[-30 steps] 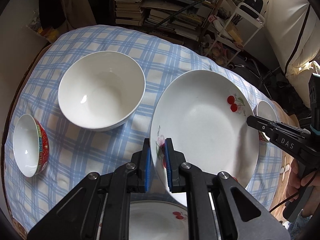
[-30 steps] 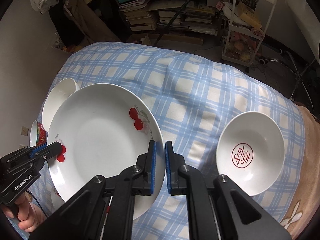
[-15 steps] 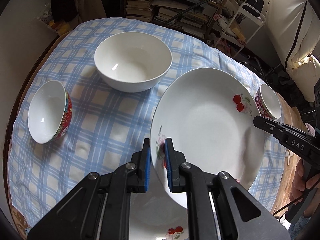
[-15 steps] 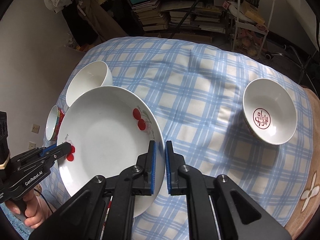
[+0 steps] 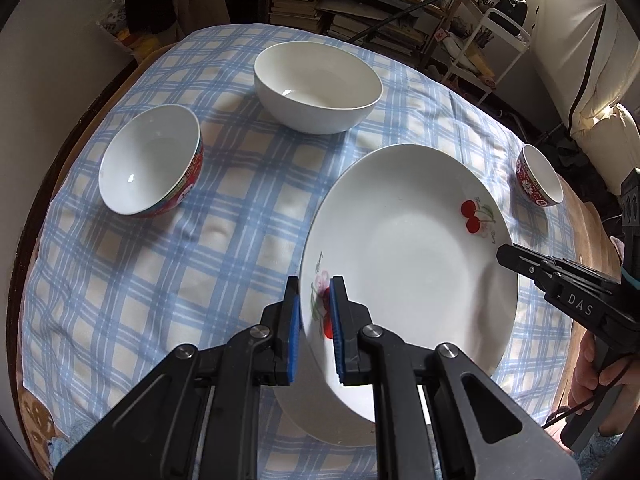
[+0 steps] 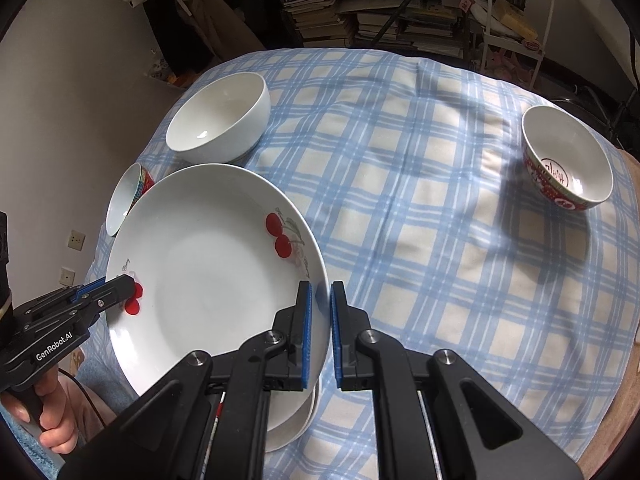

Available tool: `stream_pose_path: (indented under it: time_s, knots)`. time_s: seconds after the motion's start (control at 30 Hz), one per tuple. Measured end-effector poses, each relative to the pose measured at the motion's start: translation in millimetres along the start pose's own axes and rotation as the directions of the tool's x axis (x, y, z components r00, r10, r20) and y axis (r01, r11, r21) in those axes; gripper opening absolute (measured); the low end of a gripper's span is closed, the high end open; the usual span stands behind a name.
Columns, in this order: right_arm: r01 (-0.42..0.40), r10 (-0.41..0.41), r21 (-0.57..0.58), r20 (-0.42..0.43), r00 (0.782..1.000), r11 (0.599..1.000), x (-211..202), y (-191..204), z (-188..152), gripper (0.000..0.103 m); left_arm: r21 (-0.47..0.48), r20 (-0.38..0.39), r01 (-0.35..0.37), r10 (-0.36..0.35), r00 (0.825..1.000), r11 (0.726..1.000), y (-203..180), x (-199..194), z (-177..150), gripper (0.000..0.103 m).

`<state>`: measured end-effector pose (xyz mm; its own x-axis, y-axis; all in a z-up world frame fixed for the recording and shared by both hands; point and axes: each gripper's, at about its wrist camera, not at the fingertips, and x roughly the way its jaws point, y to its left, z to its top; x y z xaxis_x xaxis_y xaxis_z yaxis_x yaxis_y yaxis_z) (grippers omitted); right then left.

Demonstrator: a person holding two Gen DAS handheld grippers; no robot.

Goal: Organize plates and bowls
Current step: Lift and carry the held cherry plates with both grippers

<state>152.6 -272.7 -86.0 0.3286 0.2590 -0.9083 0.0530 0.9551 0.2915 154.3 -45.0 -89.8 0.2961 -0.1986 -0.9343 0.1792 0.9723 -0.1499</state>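
Both grippers [image 5: 314, 312] [image 6: 319, 332] tight on cherry plate [image 5: 408, 264].

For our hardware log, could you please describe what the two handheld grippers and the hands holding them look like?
Both the left gripper and right gripper are black, angular linkages with silver pivot bolts and blue finger pads. Seen from the other camera, the left reads "GenRobot.AI", the right "DAS". A dark cable trails below each handle. Bare fingers wrap both; no sleeve is clearly visible.
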Motion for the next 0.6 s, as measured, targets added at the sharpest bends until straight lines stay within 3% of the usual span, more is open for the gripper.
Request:
stream_pose_path:
  time_s: [0.6]
  knots:
    - [0.029,-0.031,-0.039,-0.059,0.998,0.999,33.9,28.6,-52.3,0.010,-0.051,-0.041,0.002,-0.004,0.999,0.999,35.4,18.3,-45.6,0.013]
